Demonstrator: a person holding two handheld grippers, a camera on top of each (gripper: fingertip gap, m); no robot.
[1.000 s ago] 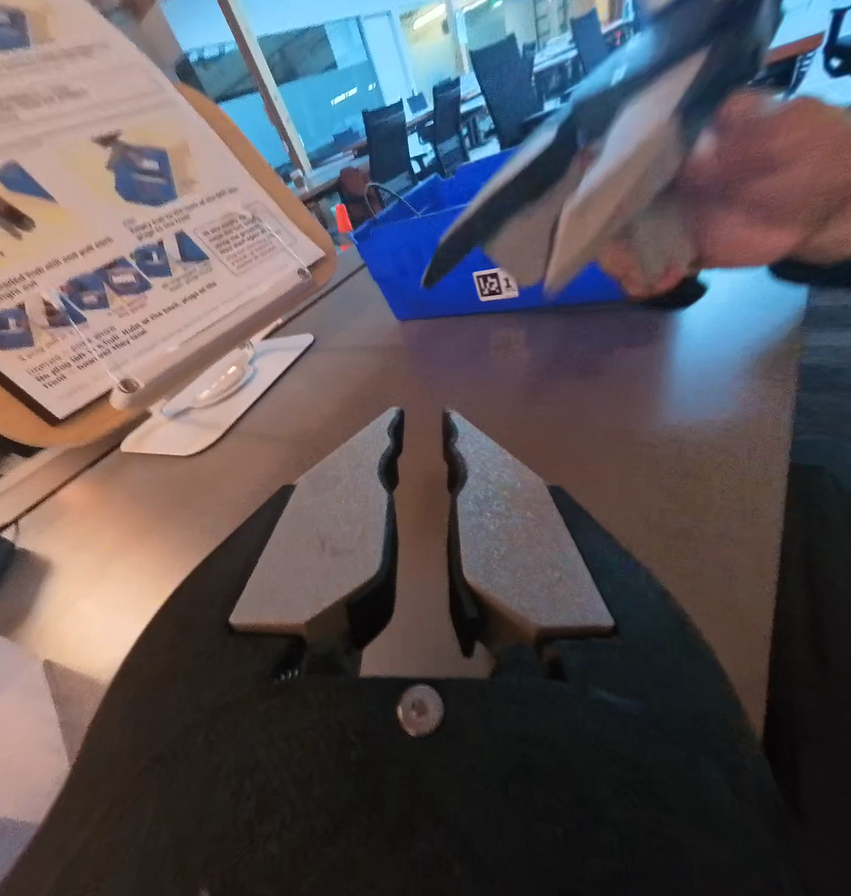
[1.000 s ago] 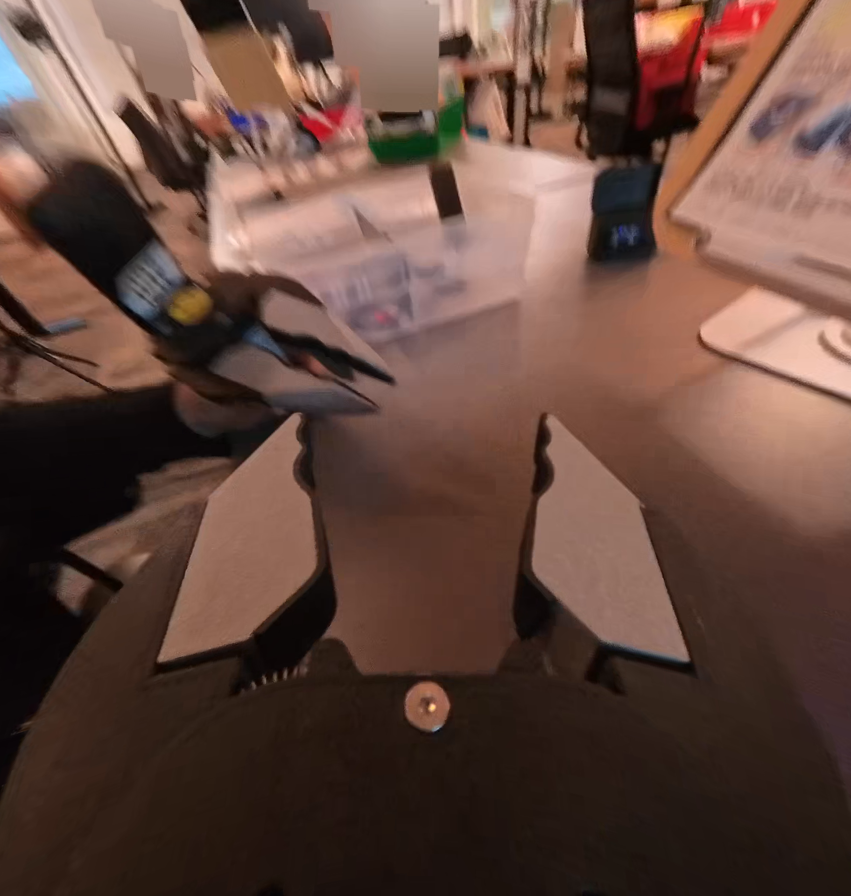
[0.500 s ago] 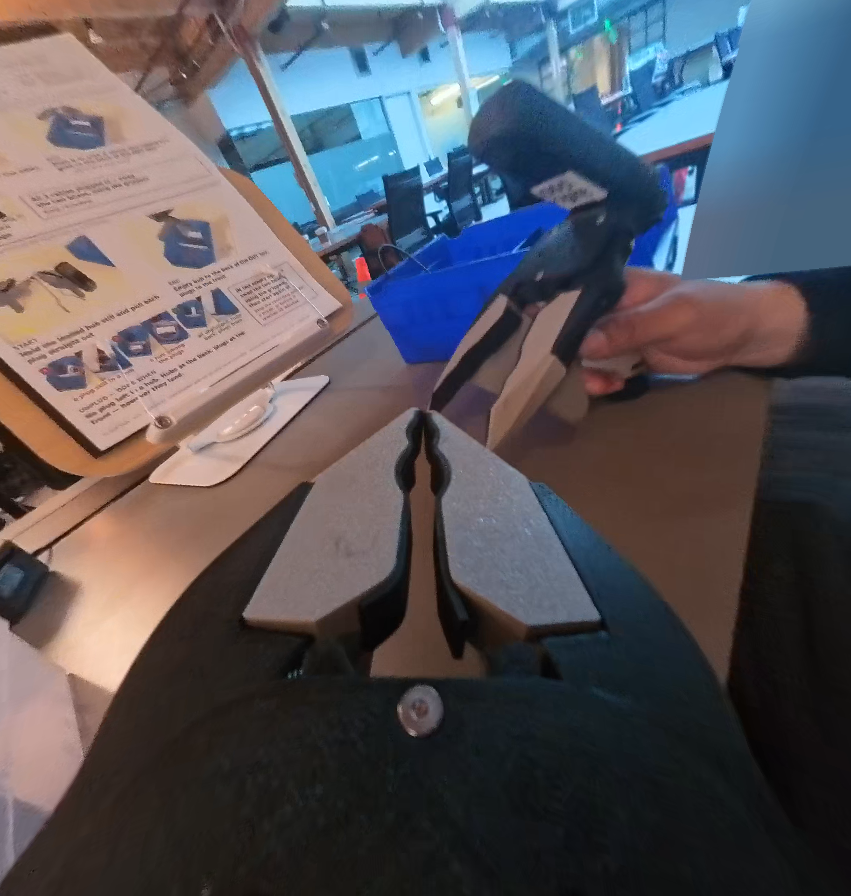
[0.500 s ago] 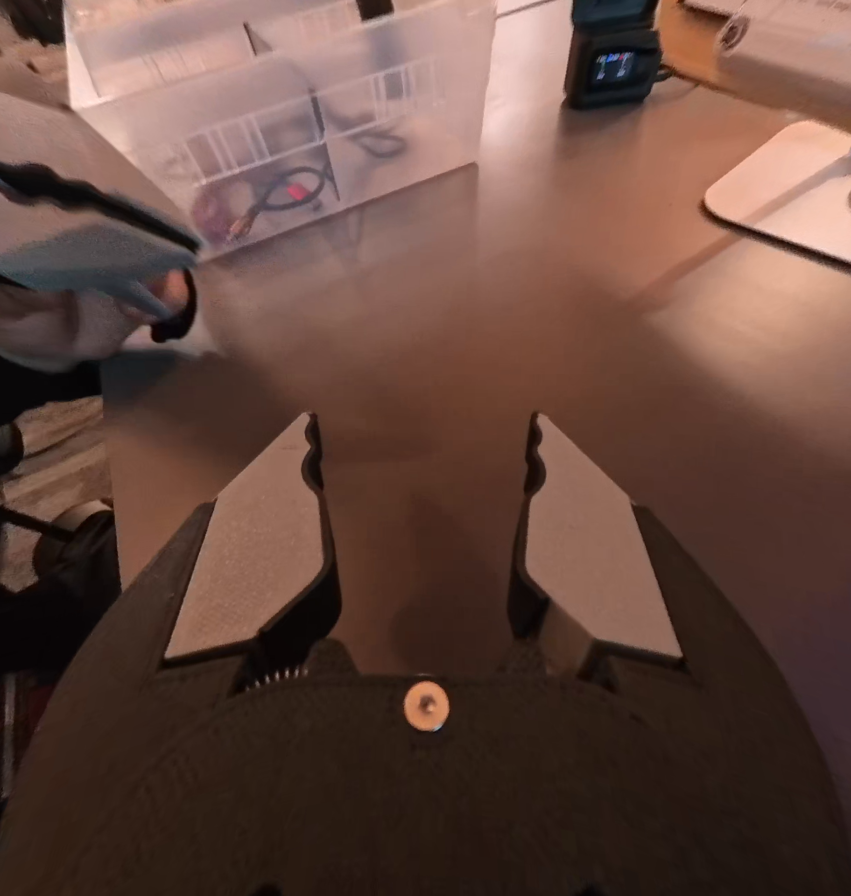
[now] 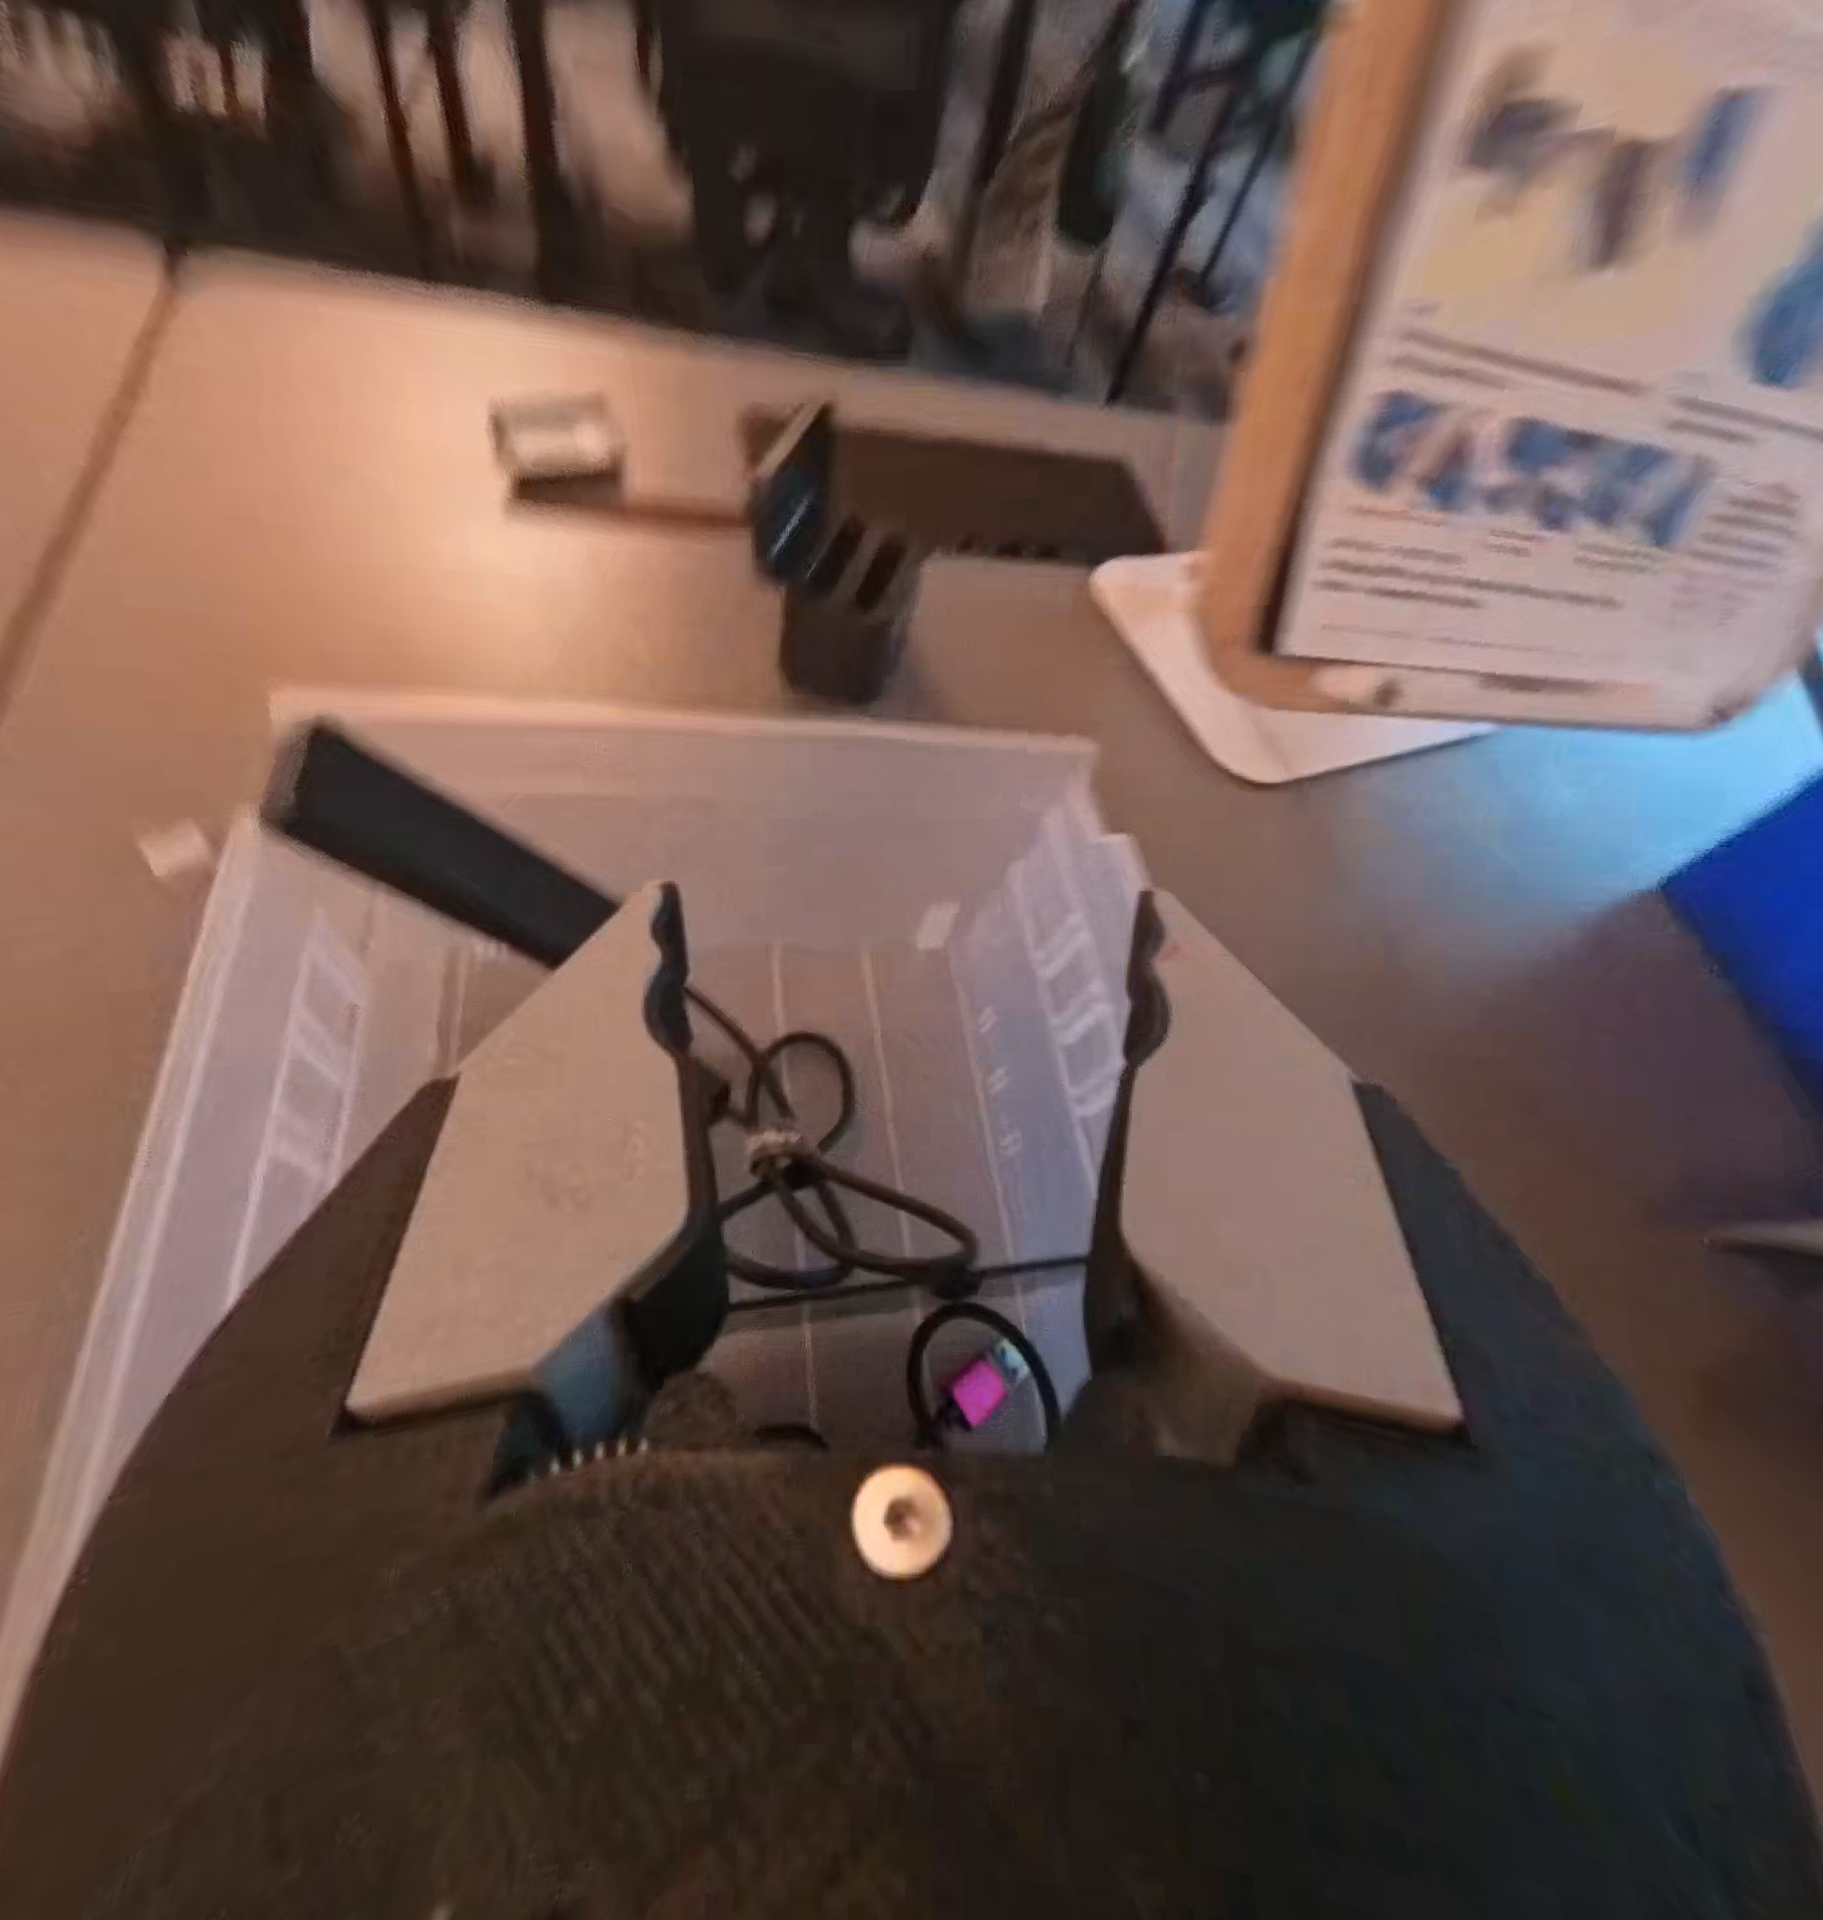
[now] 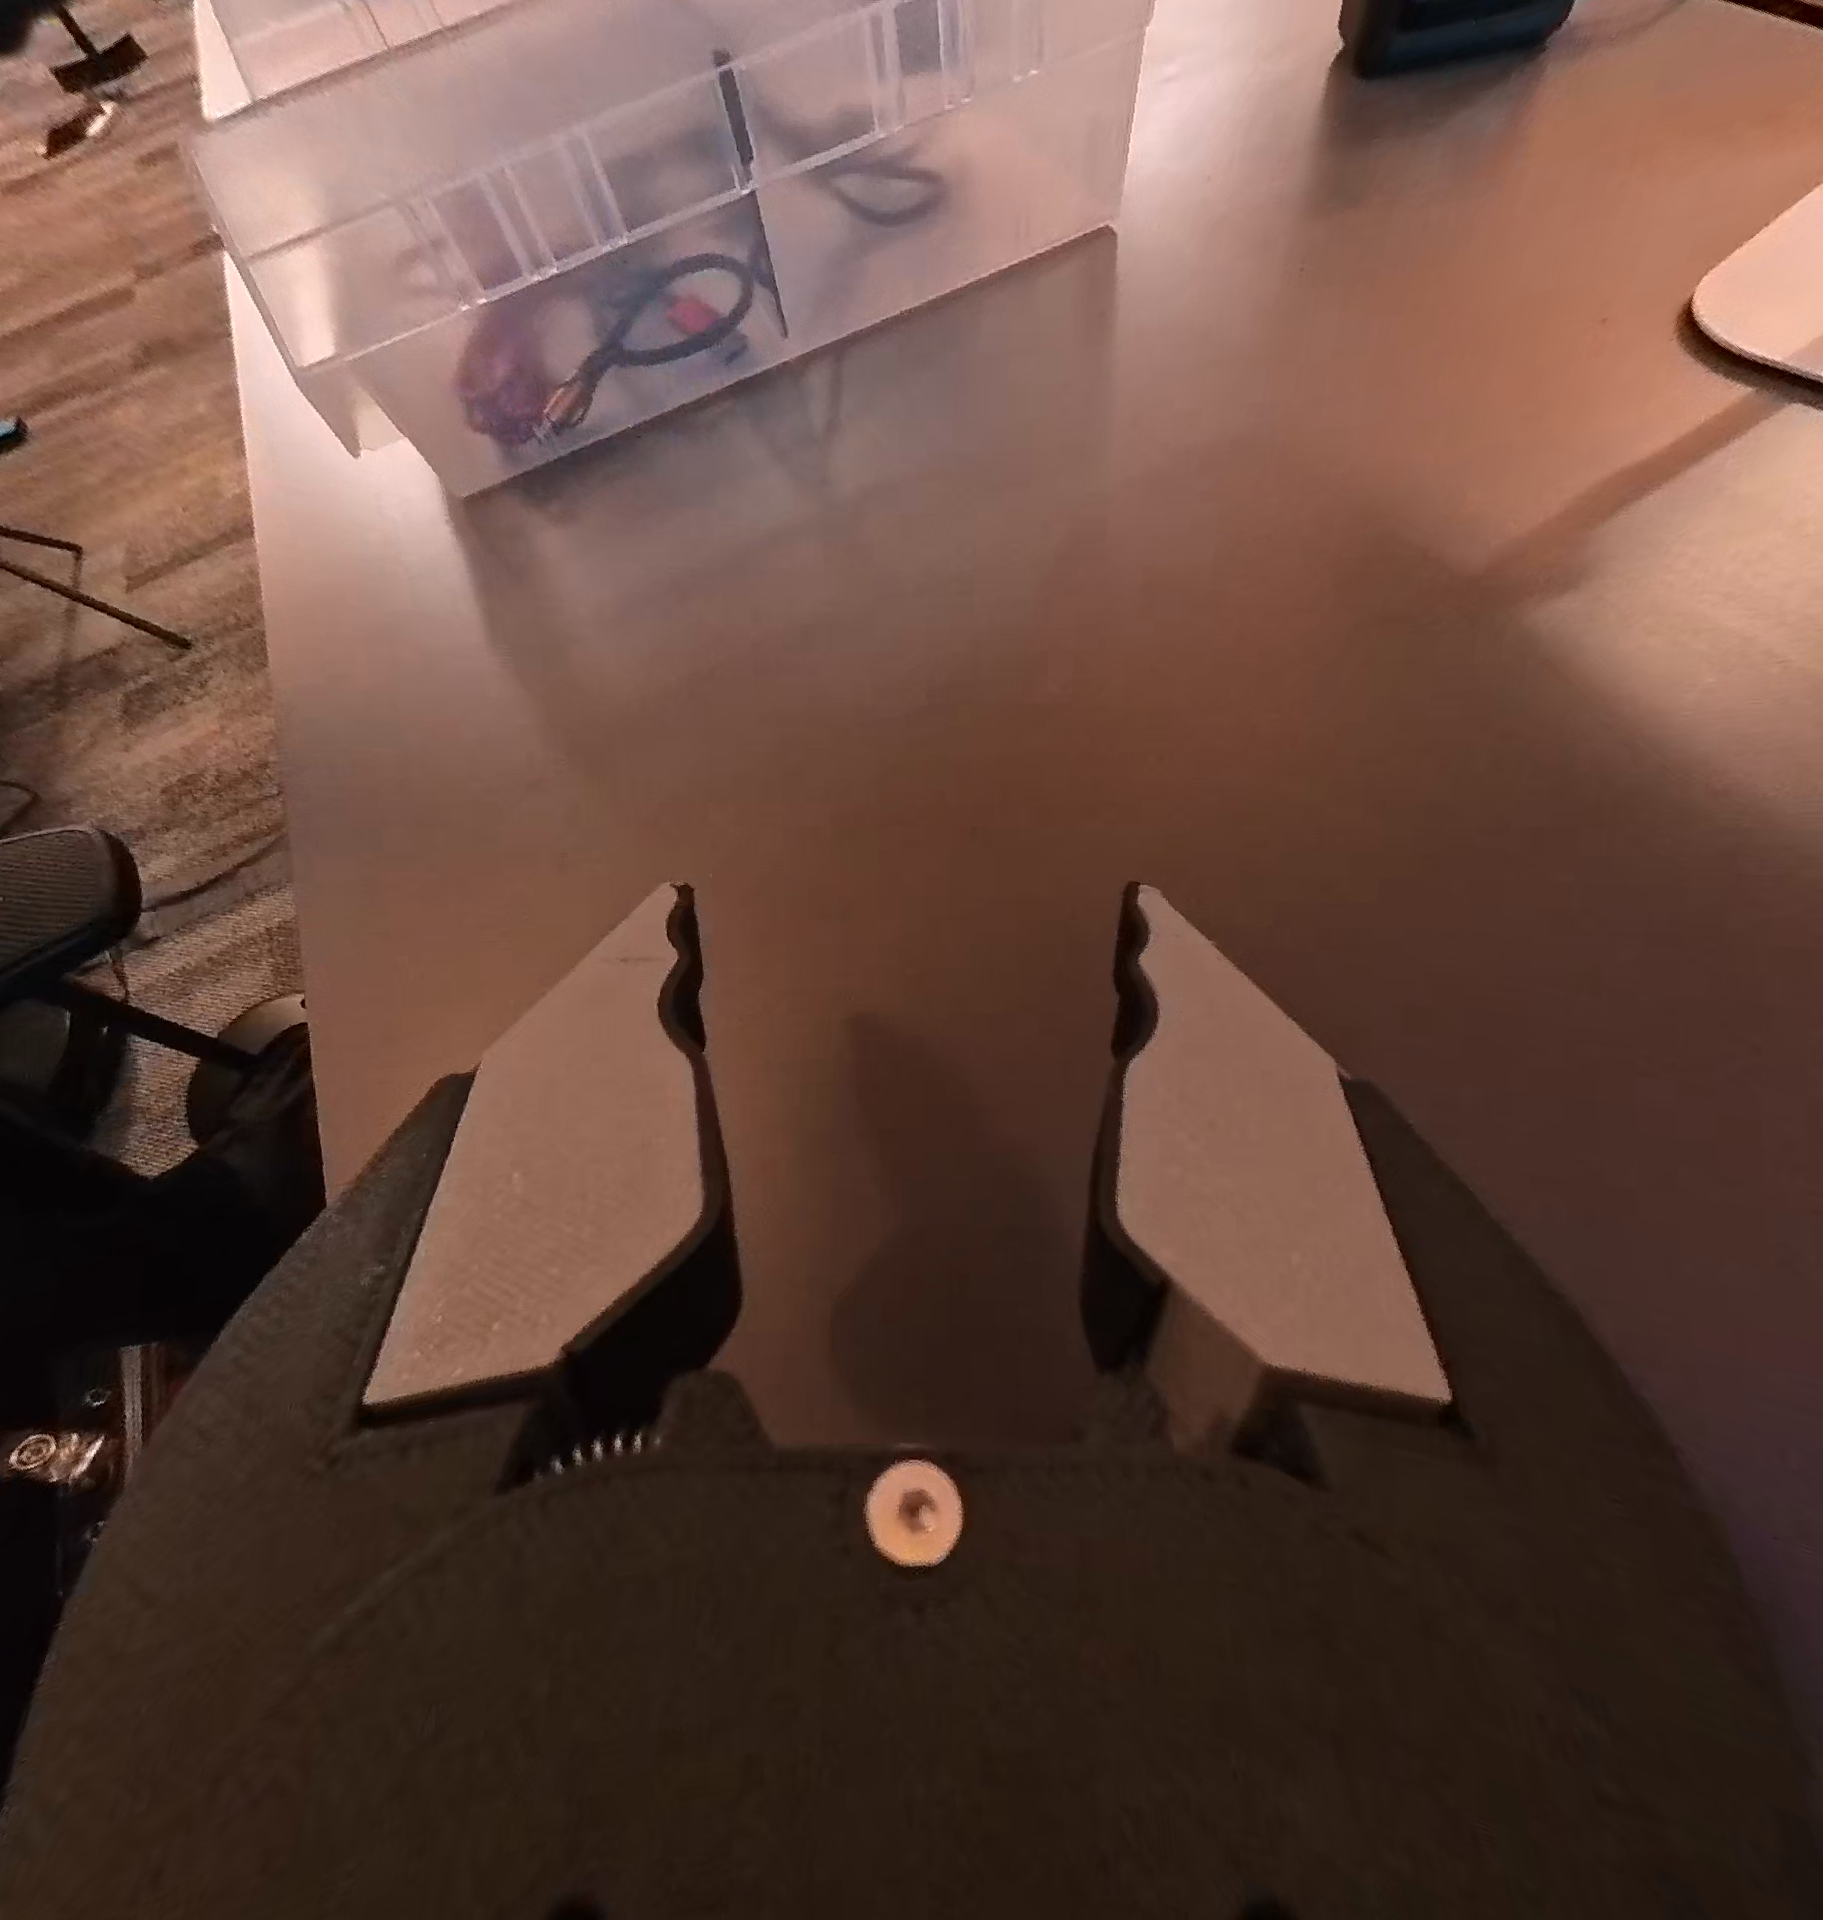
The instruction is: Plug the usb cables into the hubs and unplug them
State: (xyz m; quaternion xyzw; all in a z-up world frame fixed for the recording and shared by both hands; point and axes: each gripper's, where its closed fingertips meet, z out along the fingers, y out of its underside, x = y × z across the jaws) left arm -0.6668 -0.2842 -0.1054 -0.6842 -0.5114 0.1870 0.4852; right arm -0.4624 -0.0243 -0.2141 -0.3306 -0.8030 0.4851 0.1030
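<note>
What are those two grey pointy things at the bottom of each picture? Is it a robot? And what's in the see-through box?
It isn't a robot. A person holds one grabbing tool in each hand, and each tool has a small camera looking forward along its two grey fingers. So the left picture is what the left tool sees, and the right picture is what the right tool sees.

Both tools are open and hold nothing.

The left tool is above a clear plastic box and looks down into it. Inside lie black cables, one with a pink plug, and a long black bar leans in a corner.

The right tool is over the bare brown table, with the same box farther off.

An instruction board on a white stand sits nearby, beside a blue bin.
</note>
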